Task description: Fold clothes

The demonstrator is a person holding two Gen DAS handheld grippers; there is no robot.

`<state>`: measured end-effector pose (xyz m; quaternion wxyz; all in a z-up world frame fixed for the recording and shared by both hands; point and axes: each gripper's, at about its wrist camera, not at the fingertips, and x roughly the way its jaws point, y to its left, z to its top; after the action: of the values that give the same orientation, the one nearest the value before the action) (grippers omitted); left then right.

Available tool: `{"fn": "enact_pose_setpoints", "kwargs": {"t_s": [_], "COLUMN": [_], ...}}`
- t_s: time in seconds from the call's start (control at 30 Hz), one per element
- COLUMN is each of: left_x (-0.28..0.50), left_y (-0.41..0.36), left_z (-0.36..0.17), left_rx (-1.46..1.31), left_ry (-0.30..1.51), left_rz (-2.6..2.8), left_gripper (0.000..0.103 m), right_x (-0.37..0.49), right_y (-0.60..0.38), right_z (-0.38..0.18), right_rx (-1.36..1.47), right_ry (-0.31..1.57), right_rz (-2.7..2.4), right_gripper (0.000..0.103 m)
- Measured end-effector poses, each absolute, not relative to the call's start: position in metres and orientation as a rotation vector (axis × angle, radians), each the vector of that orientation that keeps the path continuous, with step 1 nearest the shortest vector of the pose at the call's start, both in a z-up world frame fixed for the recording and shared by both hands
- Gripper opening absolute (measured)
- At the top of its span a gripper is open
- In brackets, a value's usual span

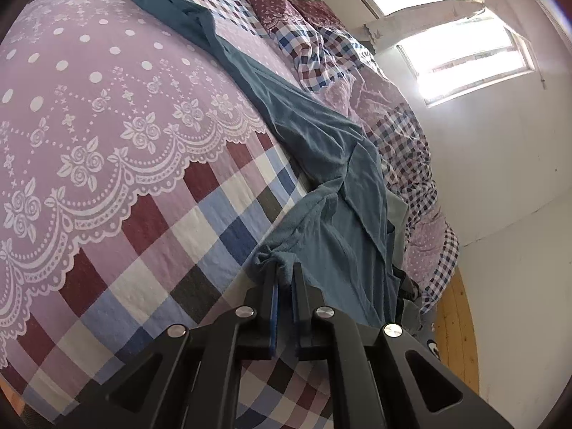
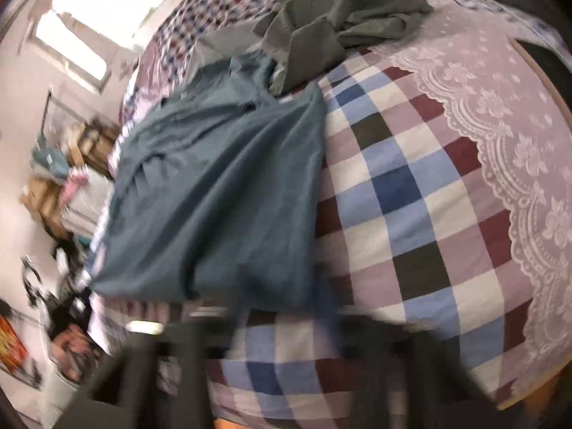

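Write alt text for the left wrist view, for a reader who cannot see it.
The left tongs are shut on a bunched corner of a blue garment that stretches away across a bed. The bedspread is pink with white lace print and a checked border; a crumpled quilt and bright windows lie beyond.

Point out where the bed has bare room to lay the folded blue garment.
Free: the checked and lace-print bedspread beside the blue garment, which the left tool pinches. Crowded: the far side, where a rumpled quilt borders it, and the corner holding the grey clothes.
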<state>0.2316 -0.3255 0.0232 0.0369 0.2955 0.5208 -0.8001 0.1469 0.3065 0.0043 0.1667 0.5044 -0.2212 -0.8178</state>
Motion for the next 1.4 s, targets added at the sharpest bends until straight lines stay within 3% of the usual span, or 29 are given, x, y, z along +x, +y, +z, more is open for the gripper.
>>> {"fn": "enact_pose_setpoints", "kwargs": {"t_s": [0.13, 0.53, 0.73, 0.87, 1.07, 1.17, 1.2, 1.3, 1.33, 1.4], "left_x": [0.234, 0.278, 0.323, 0.314, 0.302, 0.305, 0.308, 0.318, 0.321, 0.327], "left_y": [-0.328, -0.319, -0.312, -0.321, -0.322, -0.327, -0.331, -0.344, -0.348, -0.358], "left_z": [0.022, 0.054, 0.062, 0.035, 0.028, 0.024, 0.023, 0.02, 0.019, 0.018], "left_rx": [0.887, 0.775, 0.723, 0.879, 0.951, 0.94, 0.91, 0.816, 0.781, 0.712], "left_ry": [1.629, 1.691, 1.703, 1.715, 1.586, 1.594, 1.617, 1.69, 1.715, 1.765], "left_rz": [-2.438, -2.538, -2.552, -2.404, -2.365, -2.34, -2.325, -2.287, -2.276, -2.255], "left_gripper": [0.004, 0.003, 0.003, 0.003, 0.004, 0.014, 0.024, 0.058, 0.064, 0.07], "right_x": [0.152, 0.172, 0.198, 0.192, 0.186, 0.183, 0.182, 0.179, 0.178, 0.176], "right_y": [0.308, 0.358, 0.389, 0.399, 0.373, 0.362, 0.359, 0.349, 0.345, 0.339], "right_z": [0.014, 0.075, 0.079, 0.07, 0.066, 0.064, 0.064, 0.064, 0.064, 0.064], "right_rx": [1.422, 1.314, 1.349, 1.375, 1.365, 1.331, 1.319, 1.285, 1.274, 1.255], "right_ry": [-0.54, -0.515, -0.536, -0.6, -0.516, -0.511, -0.51, -0.507, -0.505, -0.501], "right_rz": [-2.372, -2.447, -2.507, -2.501, -2.556, -2.565, -2.568, -2.574, -2.574, -2.574], "right_gripper": [0.002, 0.0, 0.0, 0.0, 0.004, 0.006, 0.007, 0.025, 0.036, 0.041]}}
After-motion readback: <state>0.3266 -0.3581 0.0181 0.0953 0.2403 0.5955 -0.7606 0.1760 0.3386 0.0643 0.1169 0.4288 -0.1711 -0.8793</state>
